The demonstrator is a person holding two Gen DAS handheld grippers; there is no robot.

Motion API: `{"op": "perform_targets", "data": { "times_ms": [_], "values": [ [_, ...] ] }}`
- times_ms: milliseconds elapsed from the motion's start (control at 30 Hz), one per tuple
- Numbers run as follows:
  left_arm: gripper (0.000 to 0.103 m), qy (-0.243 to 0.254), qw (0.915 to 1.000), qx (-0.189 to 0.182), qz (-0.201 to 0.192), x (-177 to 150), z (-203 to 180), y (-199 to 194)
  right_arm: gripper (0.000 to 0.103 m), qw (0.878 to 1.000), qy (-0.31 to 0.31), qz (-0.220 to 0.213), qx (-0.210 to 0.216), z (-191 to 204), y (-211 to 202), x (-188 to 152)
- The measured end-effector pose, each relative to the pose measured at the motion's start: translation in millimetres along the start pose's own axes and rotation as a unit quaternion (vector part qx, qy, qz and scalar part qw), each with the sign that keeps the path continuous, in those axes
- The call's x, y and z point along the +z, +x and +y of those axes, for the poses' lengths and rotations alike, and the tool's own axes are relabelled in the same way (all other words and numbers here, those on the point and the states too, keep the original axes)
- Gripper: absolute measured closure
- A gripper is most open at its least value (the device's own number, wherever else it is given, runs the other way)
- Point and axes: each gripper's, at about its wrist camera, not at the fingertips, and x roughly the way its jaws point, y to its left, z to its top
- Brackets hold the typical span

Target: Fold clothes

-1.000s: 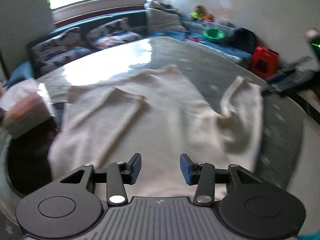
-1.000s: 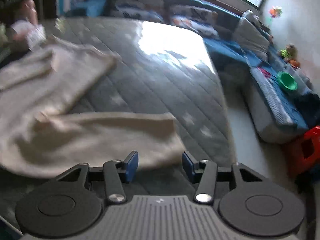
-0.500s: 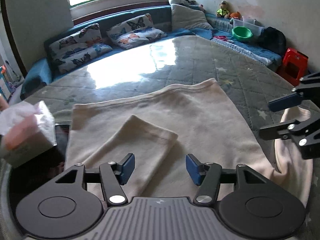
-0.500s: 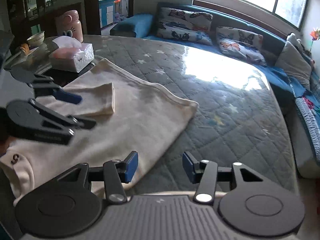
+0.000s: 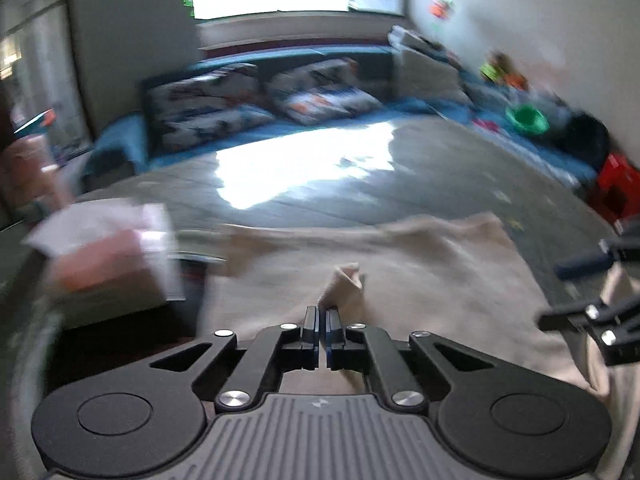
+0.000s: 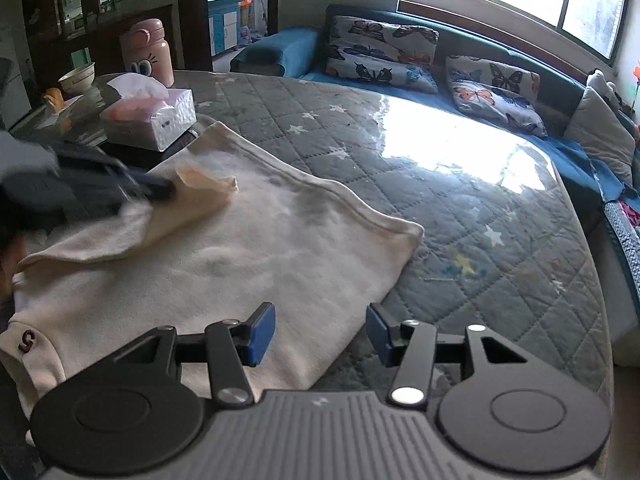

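Left wrist view is smeared, yet our left gripper (image 5: 322, 330) plainly has its jaws pressed together on the sleeve (image 5: 346, 284), whose cuff pokes up just ahead of the fingertips. From the right wrist we see the same pinch: the sleeve (image 6: 188, 200) is lifted off the cream shirt (image 6: 256, 248) at the far left, so we judge a sleeve fold is under way. Our right gripper (image 6: 320, 334) hangs with its jaws apart and nothing between them, just above the shirt's near edge.

We put the task at an early stage. The shirt lies spread flat on the quilted surface (image 6: 460, 216), its hem running away to the right of our right gripper, and no body fold shows. Left to do, as we judge it: lay this sleeve across the body, deal with the other side, which we cannot see clearly, then fold the body.

For room, ahead and right of our right gripper the quilt is bare out to its rim, with a drop beyond. To the left it is tighter: a tissue box (image 6: 152, 124) sits just beside the shirt's far corner, near the left gripper, so we would carry the sleeve inward, away from it.
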Motion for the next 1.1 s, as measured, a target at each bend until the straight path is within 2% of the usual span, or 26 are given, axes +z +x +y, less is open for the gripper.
{"op": "perform_targets", "data": {
  "times_ms": [133, 233, 433, 533, 667, 833, 933, 1100],
  "values": [
    [0.100, -0.055, 0.9966, 0.052, -0.033, 2, 61, -36, 0.049, 1.000, -0.002, -0.001, -0.002, 4, 1, 2],
    [0.100, -0.082, 0.9899, 0.105, -0.048, -4, 105, -61, 0.047, 1.000, -0.005, 0.000, -0.005, 8, 3, 3],
    [0.100, -0.119, 0.9737, 0.192, -0.031, -36, 175, -86, 0.047, 1.000, -0.008, 0.003, -0.014, 15, 11, 8],
    [0.100, -0.135, 0.9682, 0.210, -0.006, -59, 199, -87, 0.047, 1.000, -0.004, 0.004, -0.017, 16, 17, 11],
    [0.100, -0.148, 0.9640, 0.221, 0.015, -81, 213, -83, 0.047, 1.000, 0.004, 0.005, -0.028, 12, 29, 17],
    [0.100, -0.154, 0.9609, 0.230, 0.019, -87, 220, -83, 0.047, 0.998, 0.045, 0.012, -0.044, -7, 47, 21],
    [0.100, -0.147, 0.9606, 0.235, 0.027, -91, 219, -82, 0.046, 0.997, 0.074, 0.007, -0.037, -20, 56, 23],
    [0.101, -0.146, 0.9576, 0.245, 0.042, -98, 224, -79, 0.046, 0.996, 0.078, 0.000, -0.038, -26, 71, 34]
  ]
}}
